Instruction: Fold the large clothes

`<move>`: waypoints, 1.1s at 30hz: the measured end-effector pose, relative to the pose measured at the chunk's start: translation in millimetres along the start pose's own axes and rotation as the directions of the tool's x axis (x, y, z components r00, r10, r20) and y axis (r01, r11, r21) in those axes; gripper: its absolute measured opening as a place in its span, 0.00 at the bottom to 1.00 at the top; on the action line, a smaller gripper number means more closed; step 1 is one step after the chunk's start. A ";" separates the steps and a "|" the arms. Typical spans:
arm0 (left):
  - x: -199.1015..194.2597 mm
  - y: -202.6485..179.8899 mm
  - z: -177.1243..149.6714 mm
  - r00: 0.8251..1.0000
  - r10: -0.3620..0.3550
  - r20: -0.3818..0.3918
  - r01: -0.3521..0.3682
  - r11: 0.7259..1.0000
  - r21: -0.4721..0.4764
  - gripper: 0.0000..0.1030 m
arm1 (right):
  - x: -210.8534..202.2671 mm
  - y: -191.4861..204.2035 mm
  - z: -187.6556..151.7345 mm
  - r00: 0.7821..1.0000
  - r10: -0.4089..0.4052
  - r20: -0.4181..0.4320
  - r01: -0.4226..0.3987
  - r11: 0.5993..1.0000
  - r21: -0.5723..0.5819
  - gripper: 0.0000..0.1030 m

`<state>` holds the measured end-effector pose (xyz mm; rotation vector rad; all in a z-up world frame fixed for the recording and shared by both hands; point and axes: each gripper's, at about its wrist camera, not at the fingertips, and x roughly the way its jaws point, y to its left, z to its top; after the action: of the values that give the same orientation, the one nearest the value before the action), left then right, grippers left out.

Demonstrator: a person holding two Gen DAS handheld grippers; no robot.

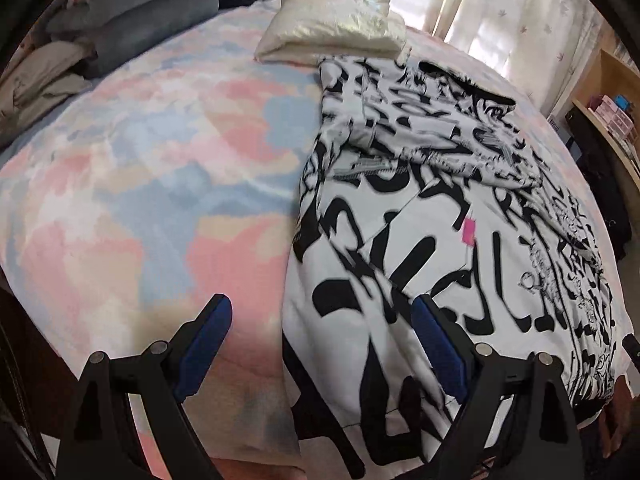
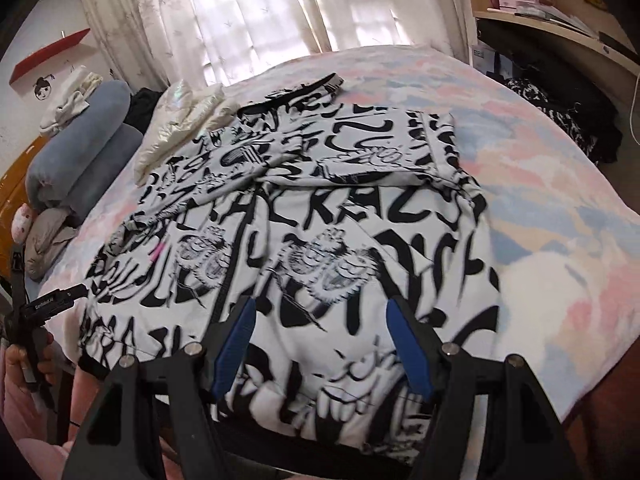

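A large white garment with black graffiti print (image 1: 420, 208) lies flat on the bed, its sleeves folded in across the chest (image 2: 340, 148). A small pink tag (image 1: 468, 232) sits on it. My left gripper (image 1: 322, 314) is open and hovers over the garment's near left edge, with one finger above the sheet and the other above the print. In the right wrist view my right gripper (image 2: 320, 306) is open above the garment's near hem, with nothing pinched. A hand (image 2: 20, 364) holds the left gripper's body at the far left of that view.
The bed wears a pastel pink-and-blue sheet (image 1: 140, 168). A shiny cream jacket (image 1: 332, 20) lies beyond the garment. Grey-blue bolsters (image 2: 80, 148) and beige cloth (image 1: 36, 76) line the headboard side. A wooden desk (image 2: 560, 32) and dark clothes (image 2: 560, 120) stand past the bed's far edge.
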<state>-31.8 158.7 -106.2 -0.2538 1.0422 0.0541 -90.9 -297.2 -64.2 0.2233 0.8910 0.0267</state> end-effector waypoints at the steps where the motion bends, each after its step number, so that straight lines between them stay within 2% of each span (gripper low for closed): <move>1: 3.4 1.1 -1.0 1.000 0.002 -0.009 -0.002 1.000 -0.001 0.87 | 0.5 -3.2 -1.5 1.000 -0.004 -0.003 0.004 1.000 0.004 0.66; 7: 13.7 1.1 -3.3 1.000 0.016 -0.022 -0.016 1.000 0.022 0.90 | 4.7 -24.8 -7.5 0.999 -0.037 -0.021 0.037 0.999 0.037 0.66; 14: 24.7 -3.6 -0.4 0.999 0.022 -0.040 -0.020 0.998 0.053 0.99 | 2.9 -57.1 -11.0 0.997 -0.070 -0.028 0.072 0.993 0.098 0.66; 20: 31.8 -9.7 -2.0 0.999 0.030 -0.043 -0.025 0.993 0.114 0.99 | 4.9 -86.7 -19.5 0.995 -0.071 -0.069 0.080 0.986 0.146 0.66; 24: 34.5 -4.4 -1.1 0.998 -0.002 -0.062 0.008 0.994 0.105 0.99 | 10.1 -96.9 -28.8 0.997 0.003 -0.082 0.011 0.986 0.166 0.66; 26: 35.6 -4.2 -1.3 0.998 -0.005 -0.069 0.013 0.994 0.109 0.99 | 13.2 -95.8 -32.0 0.995 0.062 -0.080 -0.049 0.987 0.155 0.68; 28: 36.2 -3.5 -1.5 0.997 -0.021 -0.071 0.029 0.993 0.112 0.99 | 16.6 -94.3 -36.1 0.986 0.147 -0.081 -0.133 0.978 0.158 0.68; 31: 35.9 -2.3 -3.5 0.996 -0.055 -0.065 0.063 0.990 0.125 0.98 | 21.1 -87.1 -44.2 0.958 0.282 -0.062 -0.270 0.951 0.150 0.63; 33: 34.0 -1.8 -5.3 0.996 -0.072 -0.054 0.079 0.988 0.134 0.93 | 25.4 -81.7 -47.0 0.958 0.282 -0.058 -0.273 0.953 0.130 0.59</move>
<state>-18.8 153.2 -137.6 -0.1707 1.0795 -0.0920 -117.0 -365.5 -128.9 0.4623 0.9327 0.2453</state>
